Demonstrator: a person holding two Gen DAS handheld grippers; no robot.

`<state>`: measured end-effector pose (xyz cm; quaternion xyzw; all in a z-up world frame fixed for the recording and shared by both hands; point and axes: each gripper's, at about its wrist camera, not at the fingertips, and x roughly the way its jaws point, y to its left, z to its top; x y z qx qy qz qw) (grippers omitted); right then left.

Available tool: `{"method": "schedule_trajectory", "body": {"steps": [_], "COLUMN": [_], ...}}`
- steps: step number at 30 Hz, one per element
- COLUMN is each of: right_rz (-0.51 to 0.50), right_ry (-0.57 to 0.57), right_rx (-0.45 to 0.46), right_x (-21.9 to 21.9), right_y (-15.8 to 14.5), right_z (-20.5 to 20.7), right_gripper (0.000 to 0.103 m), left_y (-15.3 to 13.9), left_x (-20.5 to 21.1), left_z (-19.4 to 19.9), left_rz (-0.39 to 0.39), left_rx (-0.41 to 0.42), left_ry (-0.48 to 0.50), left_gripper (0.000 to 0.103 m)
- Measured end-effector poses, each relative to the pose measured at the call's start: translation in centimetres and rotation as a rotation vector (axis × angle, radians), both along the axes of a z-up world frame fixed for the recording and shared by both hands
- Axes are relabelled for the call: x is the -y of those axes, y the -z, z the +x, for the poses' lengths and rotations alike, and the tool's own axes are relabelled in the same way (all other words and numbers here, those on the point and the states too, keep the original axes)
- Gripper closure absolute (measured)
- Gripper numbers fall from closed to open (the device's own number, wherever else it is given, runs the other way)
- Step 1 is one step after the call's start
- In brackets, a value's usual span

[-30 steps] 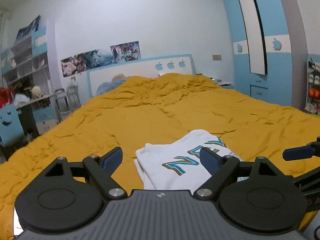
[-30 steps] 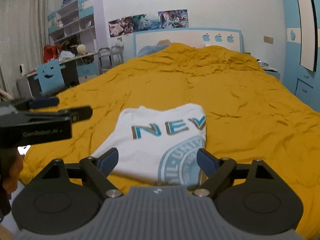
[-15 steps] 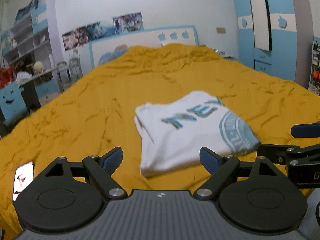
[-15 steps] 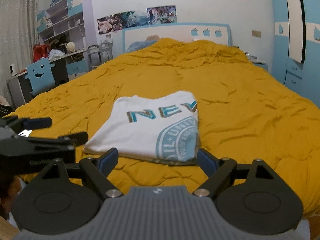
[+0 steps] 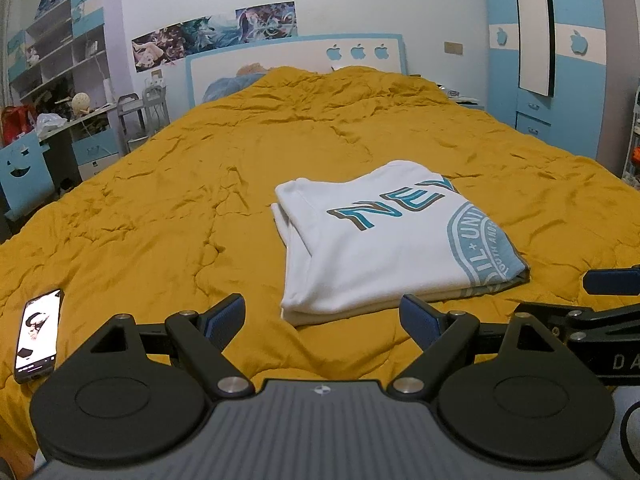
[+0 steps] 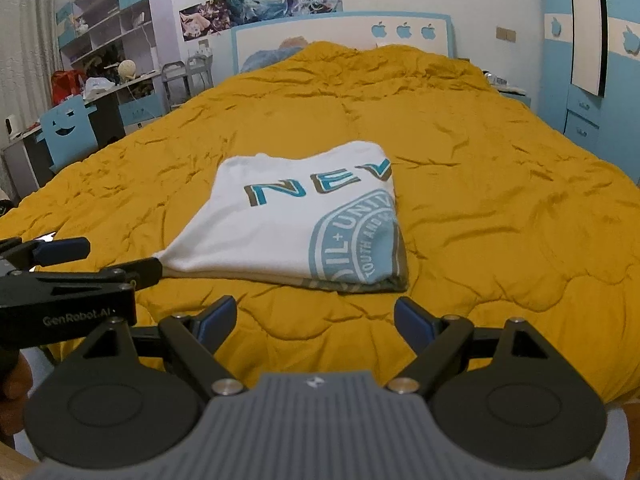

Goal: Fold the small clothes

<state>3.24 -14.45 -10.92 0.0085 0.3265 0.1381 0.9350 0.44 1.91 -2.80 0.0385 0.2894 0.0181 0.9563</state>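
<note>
A white T-shirt [image 5: 384, 240] with blue lettering and a round blue print lies folded into a neat rectangle on the yellow quilt [image 5: 180, 208]; it also shows in the right wrist view [image 6: 296, 224]. My left gripper [image 5: 322, 318] is open and empty, just short of the shirt's near edge. My right gripper [image 6: 314, 320] is open and empty, a little back from the shirt's near edge. The left gripper also shows at the left of the right wrist view [image 6: 92, 258], and the right one at the right of the left wrist view [image 5: 600, 300].
A phone [image 5: 38, 336] with a lit screen lies on the quilt near the left front edge. A desk, shelves and a blue chair [image 6: 68, 132] stand left of the bed. A blue wardrobe [image 5: 552, 60] stands on the right. The headboard [image 6: 344, 36] is at the far end.
Both grippers have drawn back towards the front edge of the bed and away from the folded shirt. The shirt has stayed in place. The phone has come into the left wrist view.
</note>
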Motion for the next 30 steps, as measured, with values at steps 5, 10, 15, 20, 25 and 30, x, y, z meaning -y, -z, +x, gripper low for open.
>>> {"method": "schedule_trajectory", "body": {"steps": [5,10,15,20,25,30], "right_rz": [-0.007,-0.009,-0.009,-0.01,-0.008,-0.01], "right_ry": [-0.004,-0.002,-0.001,0.0,0.0,0.004], "right_rx": [0.003,0.0,0.001,0.002,0.002,-0.002], "right_x": [-0.1,-0.21,-0.11,-0.09,-0.14,-0.18], "right_y": [-0.04,-0.04,-0.02,-0.02,-0.07,-0.02], "right_z": [-0.12,-0.08,-0.09,-0.08,-0.17,-0.16], "right_gripper": [0.021,0.021,0.021,0.021,0.021,0.021], "left_y": [0.0,0.03,0.0,0.05,0.06,0.15], "left_x": [-0.04,0.03,0.08,0.1,-0.11,-0.25], "left_z": [-0.05,-0.05,-0.01,0.0,0.09,0.17], "left_rz": [-0.002,-0.002,-0.003,-0.004,-0.007,-0.01], "left_rx": [-0.002,-0.003,0.0,-0.004,-0.011,-0.018], "left_ry": [0.003,0.012,0.018,0.017,0.011,0.008], "left_gripper": [0.002,0.002,0.002,0.002,0.002,0.002]}}
